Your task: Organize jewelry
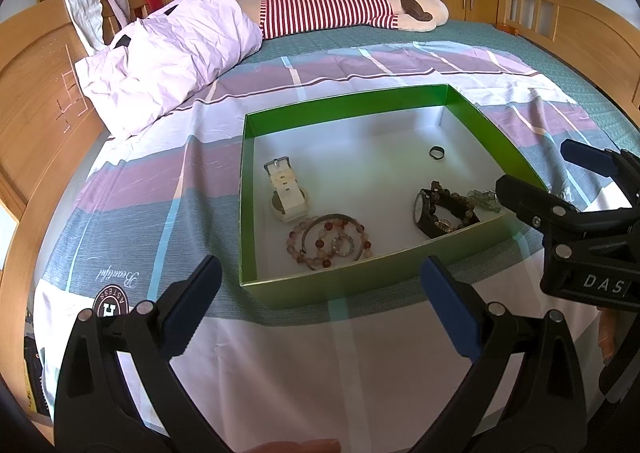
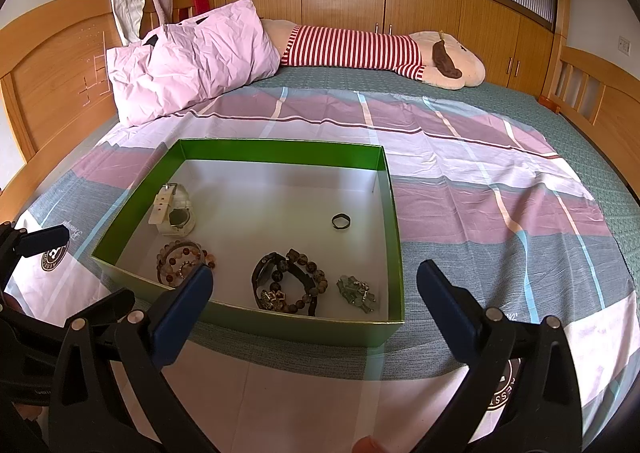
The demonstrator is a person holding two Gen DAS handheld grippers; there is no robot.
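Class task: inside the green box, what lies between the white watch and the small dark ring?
Nothing: between the white watch and the small dark ring the green box shows only bare white floor, clearest in the right wrist view.

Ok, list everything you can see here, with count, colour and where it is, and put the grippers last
Box: one, green walls, white floor, open, on the bedspread.
White watch: one, box's far left.
Small ring: one, dark, alone toward the box's right.
Reddish bead bracelets: a cluster with small rings, near left of the box; count unclear.
Dark watch with brown bead bracelets: one heap, box's near middle.
Greenish stone piece: one, near right corner.
Bedspread: one, pink, grey and white checks.
Pillows: two, pink, by the headboard.
Plush toy: one, cream, red-striped shirt, far side of the bed.
Left gripper: black, blue pads, open, before the box.
Right gripper: same, open, at the box's near wall.
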